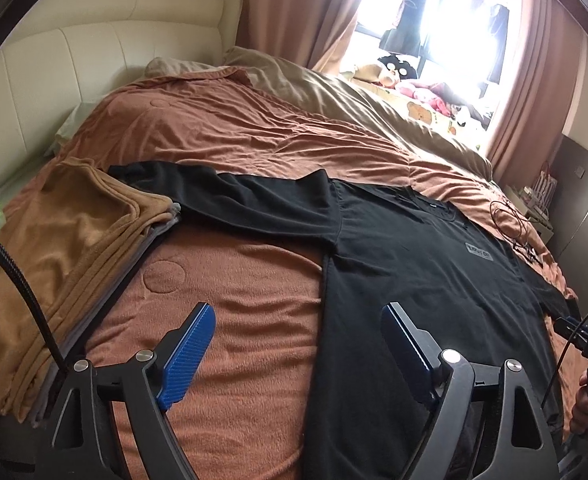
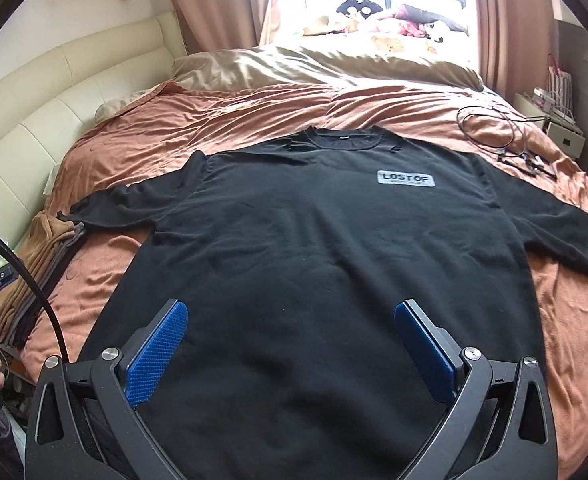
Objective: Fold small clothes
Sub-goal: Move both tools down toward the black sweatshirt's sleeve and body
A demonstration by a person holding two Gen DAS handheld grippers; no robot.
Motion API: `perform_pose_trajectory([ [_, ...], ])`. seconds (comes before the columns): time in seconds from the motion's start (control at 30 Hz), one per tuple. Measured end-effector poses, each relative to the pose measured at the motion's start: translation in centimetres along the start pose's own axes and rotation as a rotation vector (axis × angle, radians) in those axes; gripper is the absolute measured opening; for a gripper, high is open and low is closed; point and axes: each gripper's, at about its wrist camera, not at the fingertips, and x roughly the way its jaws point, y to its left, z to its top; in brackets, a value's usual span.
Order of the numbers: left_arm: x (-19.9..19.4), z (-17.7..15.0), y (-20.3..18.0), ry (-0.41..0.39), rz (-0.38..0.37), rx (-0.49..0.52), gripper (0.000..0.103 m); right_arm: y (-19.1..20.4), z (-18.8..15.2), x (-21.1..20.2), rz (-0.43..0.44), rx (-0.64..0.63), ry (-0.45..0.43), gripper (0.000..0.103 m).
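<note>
A black T-shirt (image 2: 318,240) lies flat and face up on the bed, sleeves spread, with a grey "LOST OF" patch (image 2: 405,179) on the chest. It also shows in the left wrist view (image 1: 414,272). My right gripper (image 2: 294,324) is open and empty, hovering over the shirt's lower middle. My left gripper (image 1: 298,328) is open and empty above the shirt's left side edge, one blue pad (image 1: 189,352) over the bedspread, the other over the shirt.
The bed has a rust-brown bedspread (image 1: 233,288). A stack of folded tan and grey clothes (image 1: 65,248) lies at the left, touching the sleeve end. Black cables (image 2: 506,140) lie at the far right. Plush toys (image 2: 378,20) sit by the window. A nightstand (image 2: 550,120) stands at the right.
</note>
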Motion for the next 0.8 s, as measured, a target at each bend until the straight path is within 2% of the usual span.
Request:
perform_pose_trajectory([
  [0.2,3.7,1.2,1.7,0.044,-0.009,-0.03,0.078,1.3,1.3,3.1,-0.013,-0.014,0.031,0.103],
  [0.43,7.6,3.2,4.4,0.079,-0.009,-0.088,0.063,3.3,3.3,6.1,0.046,-0.029,0.025,0.103],
  [0.8,12.3,7.4,7.1,0.084,-0.002,-0.156,0.062,5.6,6.0,11.0,0.134,-0.037,0.025,0.103],
])
